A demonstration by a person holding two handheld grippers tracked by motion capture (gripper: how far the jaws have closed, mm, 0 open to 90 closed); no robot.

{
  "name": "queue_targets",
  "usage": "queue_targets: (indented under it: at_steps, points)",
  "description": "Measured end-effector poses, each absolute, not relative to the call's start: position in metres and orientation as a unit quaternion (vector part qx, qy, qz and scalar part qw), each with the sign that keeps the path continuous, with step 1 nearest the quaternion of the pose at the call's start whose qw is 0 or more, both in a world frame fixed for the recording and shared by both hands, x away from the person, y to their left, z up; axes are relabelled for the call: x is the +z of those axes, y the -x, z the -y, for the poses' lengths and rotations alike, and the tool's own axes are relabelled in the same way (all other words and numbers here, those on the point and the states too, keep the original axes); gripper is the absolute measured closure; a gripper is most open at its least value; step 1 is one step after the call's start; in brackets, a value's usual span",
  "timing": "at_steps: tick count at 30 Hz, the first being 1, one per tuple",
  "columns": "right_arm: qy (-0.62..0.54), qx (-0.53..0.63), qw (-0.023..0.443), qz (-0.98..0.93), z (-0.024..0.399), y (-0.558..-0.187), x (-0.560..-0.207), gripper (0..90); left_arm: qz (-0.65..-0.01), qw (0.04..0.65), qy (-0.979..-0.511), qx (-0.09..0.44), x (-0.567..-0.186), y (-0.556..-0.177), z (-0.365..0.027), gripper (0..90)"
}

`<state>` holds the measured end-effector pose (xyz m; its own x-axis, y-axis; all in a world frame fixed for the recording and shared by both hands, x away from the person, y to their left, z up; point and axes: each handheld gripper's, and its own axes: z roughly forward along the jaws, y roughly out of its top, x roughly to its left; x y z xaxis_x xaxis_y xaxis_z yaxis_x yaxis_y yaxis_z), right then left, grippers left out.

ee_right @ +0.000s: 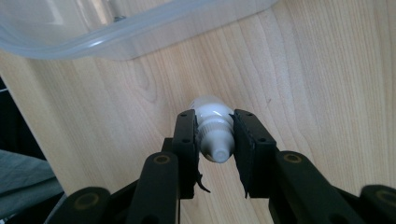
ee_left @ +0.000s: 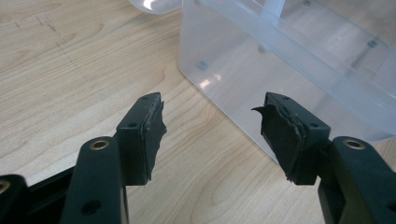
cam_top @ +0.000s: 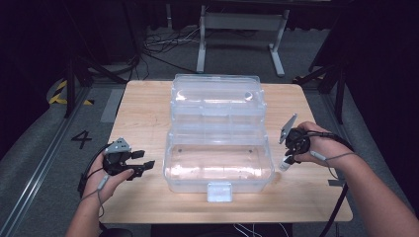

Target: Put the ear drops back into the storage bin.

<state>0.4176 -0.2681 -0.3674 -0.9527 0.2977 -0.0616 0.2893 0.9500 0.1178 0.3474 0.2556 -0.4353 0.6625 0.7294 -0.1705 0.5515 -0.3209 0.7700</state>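
A small white bottle (ee_right: 214,133) is pinched between the jaws of the right hand-held gripper (ee_right: 215,142), cap end toward the camera, above the surface (cam_top: 148,113) near its right edge, just beside the open clear box (cam_top: 217,163). A slip is judged likely: the grip sits on the narrow, rounded neck, so a tilt or a knock against the box rim could free it. The left hand-held gripper (ee_left: 212,128) is held spread and empty near the box's left wall.
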Motion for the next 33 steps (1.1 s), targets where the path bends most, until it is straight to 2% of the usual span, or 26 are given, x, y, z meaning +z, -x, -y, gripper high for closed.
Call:
queue_targets:
  at_steps: [21,33]
  points:
    - [-0.112,0.049,0.054,-0.991,0.247,-0.4,-0.319,71.7,-0.398,0.424,-0.807,0.105,-0.436,-0.348,-0.256,39.9]
    - [-0.1,0.058,0.056,-0.992,0.237,-0.393,-0.303,71.7,-0.397,0.422,-0.808,0.105,-0.437,-0.347,-0.257,39.8]
